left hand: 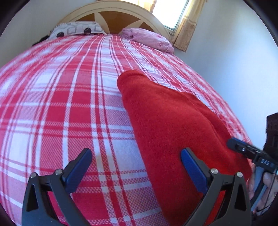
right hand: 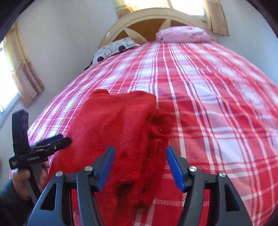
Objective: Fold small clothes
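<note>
A small red knitted garment point(left hand: 166, 121) lies stretched out on the red-and-white plaid bedspread point(left hand: 60, 104). My left gripper point(left hand: 137, 161) is open, its right finger over the garment's near left edge and its left finger over bare bedspread. In the right wrist view the garment point(right hand: 113, 125) lies ahead with a ragged, bunched right edge. My right gripper point(right hand: 139, 161) is open just above the garment's near end, holding nothing. The right gripper also shows at the right edge of the left wrist view point(left hand: 243, 149), and the left gripper shows at the left of the right wrist view point(right hand: 52, 142).
A carved wooden headboard point(left hand: 121, 15) stands at the far end of the bed. A patterned pillow point(left hand: 78, 29) and a pink pillow point(left hand: 147, 38) lie against it. Curtained windows point(right hand: 10, 78) flank the bed. White walls are close on both sides.
</note>
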A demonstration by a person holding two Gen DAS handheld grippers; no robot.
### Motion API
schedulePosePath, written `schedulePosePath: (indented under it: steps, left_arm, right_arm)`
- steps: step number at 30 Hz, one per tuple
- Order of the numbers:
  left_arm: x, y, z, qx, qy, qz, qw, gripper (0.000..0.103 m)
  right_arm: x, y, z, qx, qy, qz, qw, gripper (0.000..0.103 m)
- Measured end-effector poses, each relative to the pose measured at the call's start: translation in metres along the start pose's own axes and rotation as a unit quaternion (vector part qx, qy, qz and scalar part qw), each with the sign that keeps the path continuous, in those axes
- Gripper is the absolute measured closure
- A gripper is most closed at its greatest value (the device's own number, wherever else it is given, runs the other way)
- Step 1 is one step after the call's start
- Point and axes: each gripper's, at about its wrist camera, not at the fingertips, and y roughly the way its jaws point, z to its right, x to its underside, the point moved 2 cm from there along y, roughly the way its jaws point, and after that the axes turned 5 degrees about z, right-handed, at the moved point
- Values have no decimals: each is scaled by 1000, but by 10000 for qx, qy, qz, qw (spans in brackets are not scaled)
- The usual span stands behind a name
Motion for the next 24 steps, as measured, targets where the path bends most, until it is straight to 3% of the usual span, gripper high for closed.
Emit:
schedulePosePath:
  steps: [3, 10, 13, 17, 19, 21, 23, 24]
  left_arm:
    - [-3, 0, -1, 100, -88, -32, 9999, 0]
    - [-14, 12, 24, 85, 484, -23, 9988, 0]
    - [-12, 23, 18, 227, 328, -227, 9989, 0]
    - [-11, 15, 5, 525, 56, -51, 9986, 0]
    - [-11, 11, -2, 614, -125, 45, 9980, 0]
    - [-12, 12, 1, 596, -126, 53, 9981, 0]
    - [-11, 12, 5, 496, -12, 57, 9988, 0]
    - [-11, 11, 7, 467, 30, 79, 9989, 0]
  right_arm:
    - [2, 9, 13, -39, 252, -76, 9996, 41]
    - [-2, 29, 30, -424, 853, -319, 9949, 41]
    - [-7, 37, 38, -516, 1046, -372, 9925, 41]
    - [-17, 39, 36, -370, 1000, -277, 9939, 41]
    - [-24, 27, 30, -89, 806, -16, 9967, 41]
    - [-33, 13, 21, -152, 607, 303, 9976, 41]
    - [-41, 18, 17, -256, 622, 136, 9976, 41]
    - [-44, 30, 17, -395, 725, -150, 9965, 41]
